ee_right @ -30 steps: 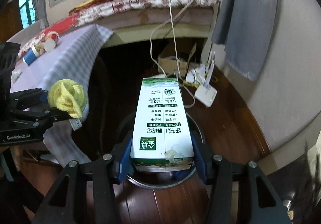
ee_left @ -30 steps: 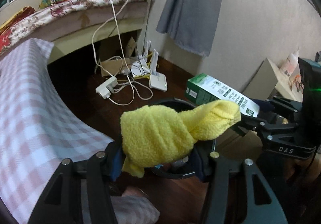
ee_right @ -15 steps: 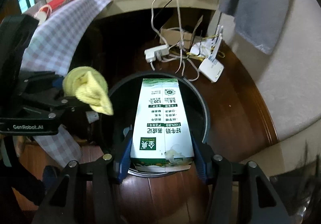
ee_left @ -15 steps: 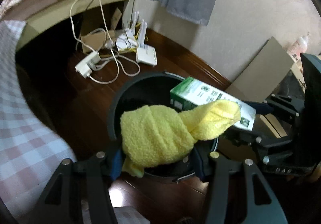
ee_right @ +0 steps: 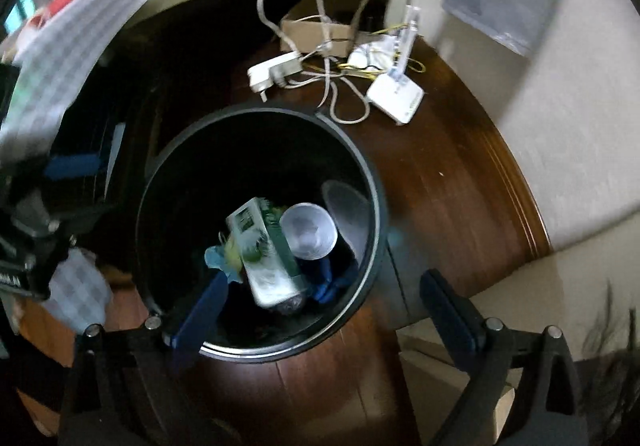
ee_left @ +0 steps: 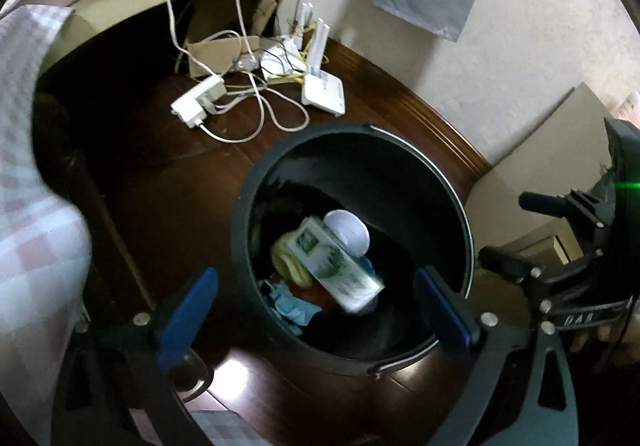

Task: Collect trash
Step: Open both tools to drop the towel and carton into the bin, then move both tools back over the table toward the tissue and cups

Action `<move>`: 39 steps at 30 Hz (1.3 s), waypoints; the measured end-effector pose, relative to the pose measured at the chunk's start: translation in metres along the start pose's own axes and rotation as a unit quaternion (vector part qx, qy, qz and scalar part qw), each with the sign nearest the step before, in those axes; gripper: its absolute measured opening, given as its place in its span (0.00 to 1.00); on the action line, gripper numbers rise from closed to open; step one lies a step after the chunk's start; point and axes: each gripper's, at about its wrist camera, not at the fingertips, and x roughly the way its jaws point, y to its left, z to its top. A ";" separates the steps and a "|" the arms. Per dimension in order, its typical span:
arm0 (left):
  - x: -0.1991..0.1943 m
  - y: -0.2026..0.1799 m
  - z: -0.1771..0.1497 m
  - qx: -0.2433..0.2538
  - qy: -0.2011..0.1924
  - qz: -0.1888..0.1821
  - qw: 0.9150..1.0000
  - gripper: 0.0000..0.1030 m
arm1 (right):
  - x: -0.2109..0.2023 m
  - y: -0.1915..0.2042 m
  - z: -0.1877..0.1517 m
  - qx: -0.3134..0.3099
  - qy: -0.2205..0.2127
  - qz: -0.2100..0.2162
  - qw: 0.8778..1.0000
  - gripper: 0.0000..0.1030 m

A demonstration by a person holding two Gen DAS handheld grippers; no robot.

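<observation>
Jaws of both grippers had just been opening and stood wide with nothing between them. The left gripper [ee_left: 316,302] and the right gripper [ee_right: 324,306] hung over the black bin [ee_left: 460,214] on the dark wood floor [ee_left: 168,190]. Inside the bin lay the green-and-white milk carton [ee_left: 338,266], tilted across the other rubbish, with the yellow cloth [ee_left: 286,260] partly under its left edge and a white cup [ee_left: 350,230] touching its far side. Beyond the bin, a white power strip [ee_left: 198,104], tangled cables [ee_left: 256,94] and a white router [ee_left: 324,92] sat near the wall.
</observation>
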 end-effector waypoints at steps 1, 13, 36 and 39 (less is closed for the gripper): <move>-0.002 0.001 0.000 -0.001 -0.004 0.001 1.000 0.96 | -0.003 -0.001 0.000 0.003 -0.005 -0.001 1.000 0.96; -0.045 -0.004 0.004 0.005 -0.050 0.033 0.998 0.97 | -0.044 0.011 0.005 0.006 -0.062 -0.009 0.998 1.00; -0.137 -0.001 0.007 -0.003 -0.145 0.033 0.989 0.97 | -0.130 0.033 0.016 0.015 -0.156 -0.012 0.988 1.00; -0.146 0.008 0.008 -0.012 -0.154 0.042 0.987 0.97 | -0.135 0.043 0.020 0.005 -0.162 -0.007 0.987 1.00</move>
